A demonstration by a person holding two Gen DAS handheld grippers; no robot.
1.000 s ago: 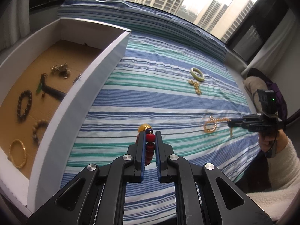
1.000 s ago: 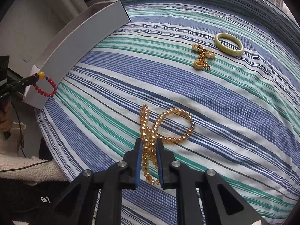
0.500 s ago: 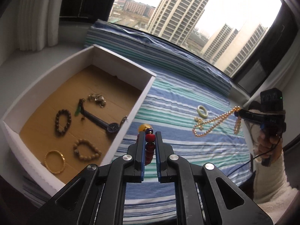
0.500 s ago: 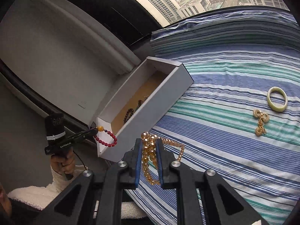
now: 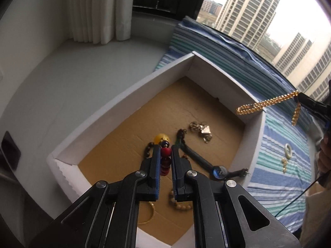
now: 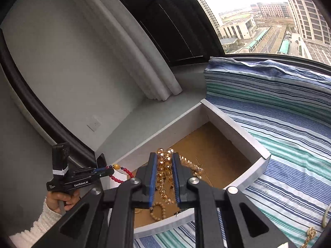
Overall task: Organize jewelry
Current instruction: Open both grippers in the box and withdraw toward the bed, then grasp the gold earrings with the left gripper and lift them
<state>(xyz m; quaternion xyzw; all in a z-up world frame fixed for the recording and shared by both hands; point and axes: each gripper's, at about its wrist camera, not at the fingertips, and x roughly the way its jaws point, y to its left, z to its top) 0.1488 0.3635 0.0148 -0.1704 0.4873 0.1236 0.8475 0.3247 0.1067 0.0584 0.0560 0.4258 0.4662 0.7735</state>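
Observation:
My left gripper (image 5: 166, 150) is shut on a red bead bracelet (image 5: 165, 159) with a yellow bead, held above the white box (image 5: 124, 95) with a brown cardboard floor. My right gripper (image 6: 163, 161) is shut on a golden bead necklace (image 6: 164, 165), held over the box (image 6: 238, 130). In the left wrist view the necklace (image 5: 262, 103) hangs from the right gripper above the box's far right wall. In the right wrist view the left gripper (image 6: 111, 170) holds the red bracelet (image 6: 122, 172) at the box's left end.
In the box lie a dark bead bracelet (image 5: 148, 150), a metal charm cluster (image 5: 201, 130), a watch (image 5: 217, 169), a tan bead bracelet (image 5: 180, 203) and a gold bangle (image 5: 148, 217). A jade bangle (image 5: 288, 150) and gold earrings (image 5: 284, 164) lie on the striped cloth (image 6: 289, 144).
Both grippers have lifted their jewelry off the striped cloth and carried it leftward over the box. The necklace has left the cloth.

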